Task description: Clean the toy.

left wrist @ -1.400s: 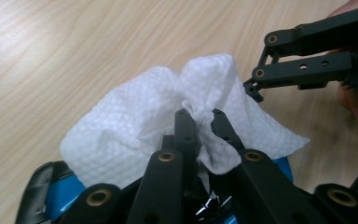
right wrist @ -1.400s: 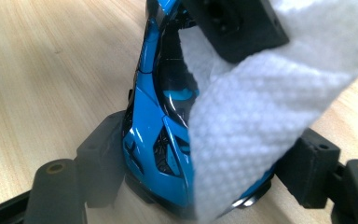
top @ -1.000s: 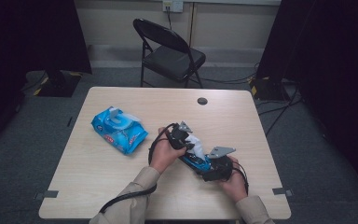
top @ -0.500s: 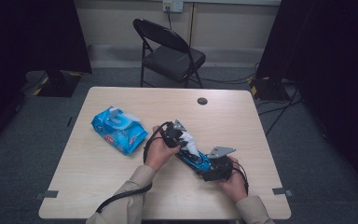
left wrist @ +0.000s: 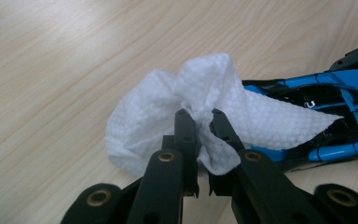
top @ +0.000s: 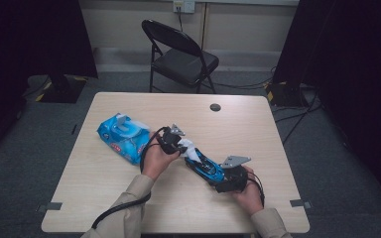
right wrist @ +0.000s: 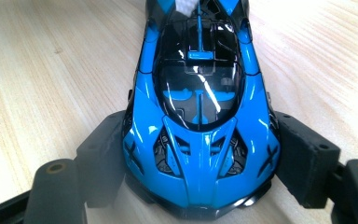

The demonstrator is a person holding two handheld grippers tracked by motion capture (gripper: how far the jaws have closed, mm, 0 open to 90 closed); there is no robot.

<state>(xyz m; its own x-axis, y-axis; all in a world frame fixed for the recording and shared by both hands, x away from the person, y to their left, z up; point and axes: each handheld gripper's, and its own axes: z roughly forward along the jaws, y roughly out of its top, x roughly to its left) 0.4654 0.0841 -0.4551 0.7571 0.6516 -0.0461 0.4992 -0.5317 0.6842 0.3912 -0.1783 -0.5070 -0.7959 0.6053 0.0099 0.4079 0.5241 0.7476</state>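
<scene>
A blue and black toy car (top: 207,168) lies slantwise on the wooden table (top: 258,134). My right gripper (top: 226,180) is shut on the car's near end; in the right gripper view the pads (right wrist: 103,157) press both flanks of the car (right wrist: 198,107). My left gripper (top: 177,143) is shut on a crumpled white wipe (top: 189,149) at the car's far end. In the left gripper view the wipe (left wrist: 168,107) bunches between the closed jaws of the left gripper (left wrist: 198,116) and drapes over the car (left wrist: 328,116). A corner of the wipe (right wrist: 186,5) shows past the car's roof.
A blue pack of wet wipes (top: 121,136) with its lid flipped up lies left of the hands. A small black disc (top: 215,107) sits near the table's far edge. A black folding chair (top: 181,57) stands behind the table.
My left gripper has slid the wipe a little leftward and away along the car's far end. The right gripper and the car have stayed put.
</scene>
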